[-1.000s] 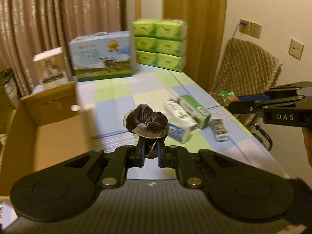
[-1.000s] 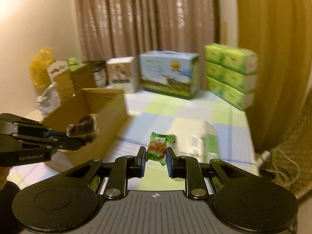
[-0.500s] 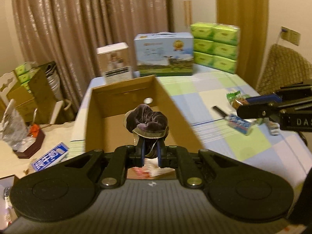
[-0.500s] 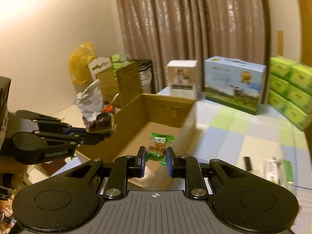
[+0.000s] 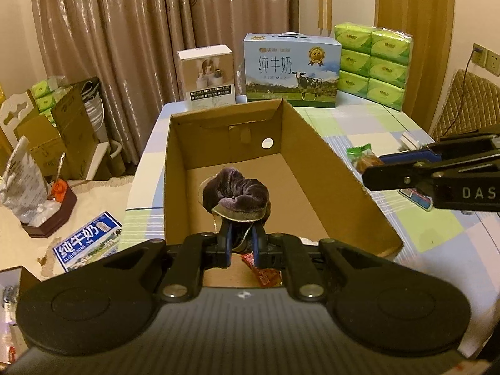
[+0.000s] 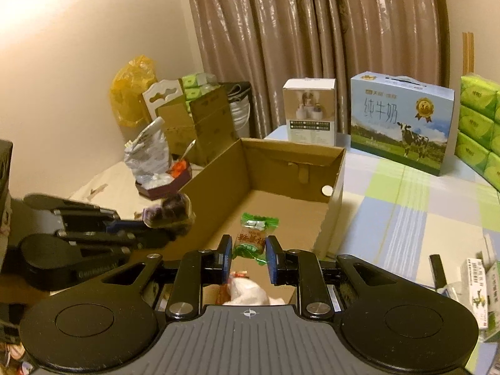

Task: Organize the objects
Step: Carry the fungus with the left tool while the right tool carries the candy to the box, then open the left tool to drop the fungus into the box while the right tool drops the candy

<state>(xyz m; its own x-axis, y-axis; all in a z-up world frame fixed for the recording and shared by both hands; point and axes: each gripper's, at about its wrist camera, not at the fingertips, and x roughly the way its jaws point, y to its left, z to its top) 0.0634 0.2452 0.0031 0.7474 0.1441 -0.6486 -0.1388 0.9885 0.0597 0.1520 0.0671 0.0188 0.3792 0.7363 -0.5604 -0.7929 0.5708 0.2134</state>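
Note:
An open cardboard box (image 5: pixel 312 131) lies on the table with its bare floor showing. My left gripper (image 5: pixel 241 234) hovers over the box's near end, its pads pressing on a dark purple velvet scrunchie (image 5: pixel 236 195), and its jaws are opening. My right gripper (image 6: pixel 250 250) hangs over the same box (image 6: pixel 218 181), pinching a green-ended snack packet (image 6: pixel 251 239) as its jaws open. In the left wrist view the right gripper (image 5: pixel 372 168) reaches in from the right with the packet (image 5: pixel 364 159). A red packet (image 5: pixel 264 273) lies in the box below the fingers.
A blue milk case (image 5: pixel 290 72), a white product box (image 5: pixel 207 76) and stacked green tissue packs (image 5: pixel 372 62) stand behind the cardboard box. Small cartons (image 6: pixel 478 281) lie on the checked tablecloth (image 5: pixel 437 228) at right. Left of the table lie a milk carton (image 5: pixel 87 242) and clutter.
Both grippers have swung left, from over the tablecloth to above the cardboard box, carrying the scrunchie and the snack packet with them. Both objects remain between the fingers.

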